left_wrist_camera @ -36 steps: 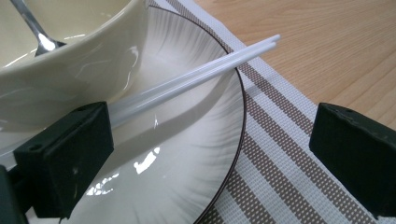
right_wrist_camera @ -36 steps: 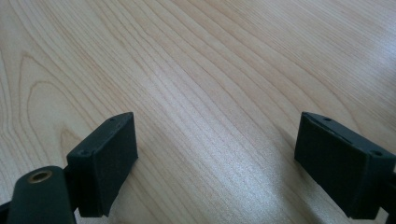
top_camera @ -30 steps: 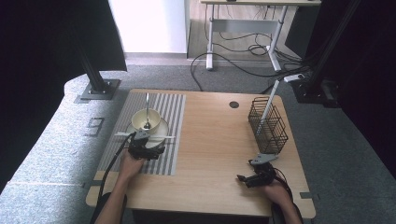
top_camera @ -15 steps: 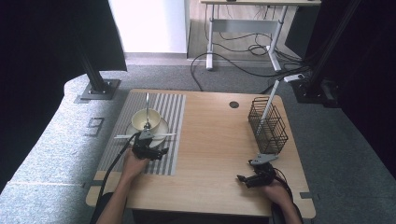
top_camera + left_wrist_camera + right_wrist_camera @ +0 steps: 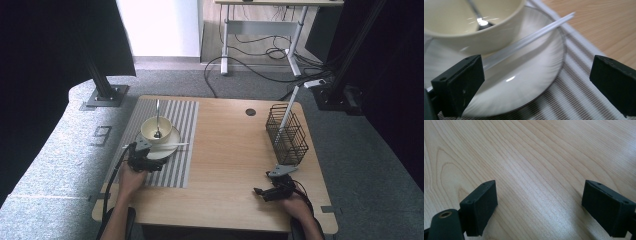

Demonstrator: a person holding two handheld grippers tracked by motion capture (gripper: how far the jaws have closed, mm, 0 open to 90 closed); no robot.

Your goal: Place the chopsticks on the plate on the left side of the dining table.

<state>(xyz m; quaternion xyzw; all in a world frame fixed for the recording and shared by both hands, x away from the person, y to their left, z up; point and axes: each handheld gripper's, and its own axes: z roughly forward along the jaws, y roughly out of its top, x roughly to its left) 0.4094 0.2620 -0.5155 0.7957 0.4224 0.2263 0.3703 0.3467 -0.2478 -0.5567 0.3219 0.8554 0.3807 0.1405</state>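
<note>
The glossy round plate (image 5: 519, 85) sits on the ribbed striped mat (image 5: 175, 145), bearing a smooth cream bowl (image 5: 156, 129) with a metal spoon (image 5: 157, 119) and a thin white stick (image 5: 529, 40) laid across its rim. Just at the plate's near edge, the left gripper (image 5: 140, 159) has its blocky black jaws spread wide, holding nothing. Well to the plate's right, over bare grained wood, the right gripper (image 5: 267, 191) also stands wide open and empty.

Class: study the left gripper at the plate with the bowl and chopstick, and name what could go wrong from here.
1. The left gripper stands open over the plate; closing might clip its rim and tip the bowl.
2. The chopstick lies loosely across the plate, leaning by the bowl; a nudge could roll it off.
3. The spoon in the bowl may rattle out.
</note>
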